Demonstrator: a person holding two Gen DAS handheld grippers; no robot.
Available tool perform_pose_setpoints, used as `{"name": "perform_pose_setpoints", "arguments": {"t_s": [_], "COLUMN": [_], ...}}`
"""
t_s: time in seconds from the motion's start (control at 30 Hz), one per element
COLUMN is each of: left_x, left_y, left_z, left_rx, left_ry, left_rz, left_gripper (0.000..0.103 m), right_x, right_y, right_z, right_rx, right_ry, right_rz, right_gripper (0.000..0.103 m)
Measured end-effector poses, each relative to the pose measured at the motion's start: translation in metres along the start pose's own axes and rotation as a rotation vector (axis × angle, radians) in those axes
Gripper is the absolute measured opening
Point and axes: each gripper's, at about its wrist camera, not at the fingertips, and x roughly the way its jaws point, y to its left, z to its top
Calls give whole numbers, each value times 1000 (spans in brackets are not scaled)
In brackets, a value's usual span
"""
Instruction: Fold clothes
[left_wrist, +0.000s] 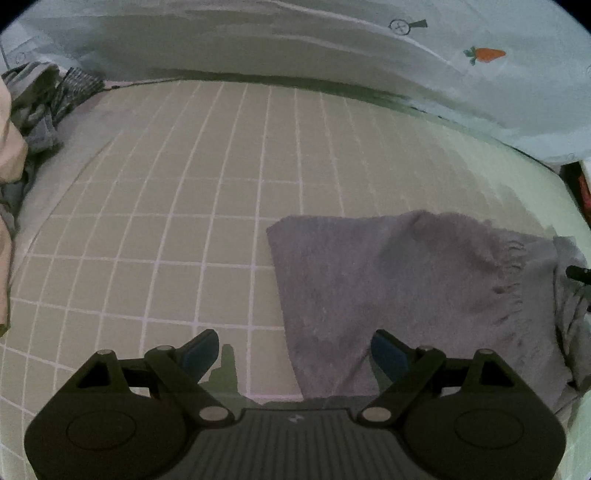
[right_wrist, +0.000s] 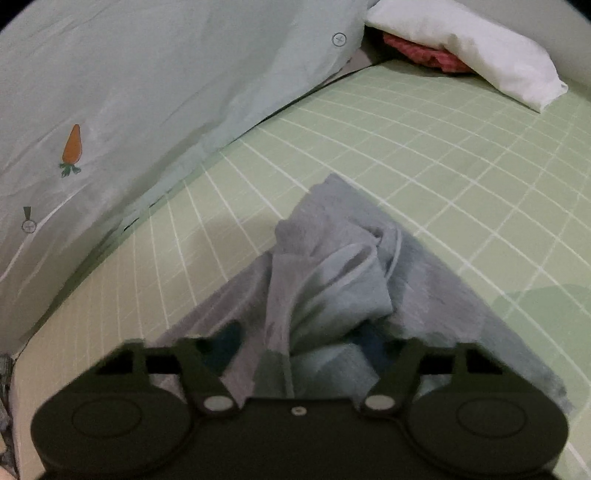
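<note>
A grey garment (left_wrist: 406, 288) lies on the green checked bed sheet (left_wrist: 166, 221), flat on its left part and bunched at its right end. My left gripper (left_wrist: 293, 350) is open just above the garment's near left edge, its right finger over the cloth. In the right wrist view the same grey garment (right_wrist: 332, 280) is crumpled into a ridge with a white drawstring. My right gripper (right_wrist: 301, 343) is open, its jaws on either side of the bunched cloth; whether they touch it is unclear.
A pale green duvet with carrot prints (left_wrist: 369, 48) lies along the far side of the bed (right_wrist: 110, 92). A heap of other clothes (left_wrist: 33, 110) sits at the far left. A white pillow (right_wrist: 465, 48) and a red cloth (right_wrist: 424, 51) lie at the bed's head.
</note>
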Motion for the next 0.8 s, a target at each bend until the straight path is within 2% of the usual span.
{"name": "perform_pose_setpoints", "arguments": {"t_s": [0.03,0.1,0.2,0.33,0.37,0.4,0.43,0.47,0.5,0.53,0.57,0.63,0.77,0.8], "left_x": [1,2,4,4,4,4,3,3,2,2,1,-1,-4,-5], "left_y": [1,3,5,5,5,5,5,5,5,5,5,4,3,2], "left_z": [0,0,0,-1,-1,-1,-1,-1,-1,-2,-2,-3,-4,-5], "left_rx": [-5,-16,-22,-14,-11,-11,-12,-13,-13,-13,-12,-11,-9,-9], "left_ry": [2,6,15,23,24,23,22,21,20,19,17,14,7,6], "left_rz": [3,7,9,12,14,15,15,16,17,17,17,17,17,17], "left_gripper": [90,90,90,90,90,90,90,90,90,90,90,90,90,90], "right_x": [1,-5,-12,-10,-9,-9,-11,-16,-23,-30,-34,-39,-39,-39], "right_y": [3,10,37,70,76,81,86,89,89,87,82,66,30,22], "right_z": [1,2,-2,-14,-18,-21,-24,-26,-27,-26,-24,-17,-9,-11], "right_rx": [-10,-59,-204,-337,-356,-370,-382,-391,-392,-382,-361,-321,-276,-255], "right_ry": [-2,-27,-43,-5,22,50,67,61,38,15,0,-31,-34,-26], "right_rz": [-7,-2,37,141,181,211,233,249,260,264,255,180,-82,-110], "right_gripper": [15,10,9,9,11,19,38,45,50,50,50,50,50,50]}}
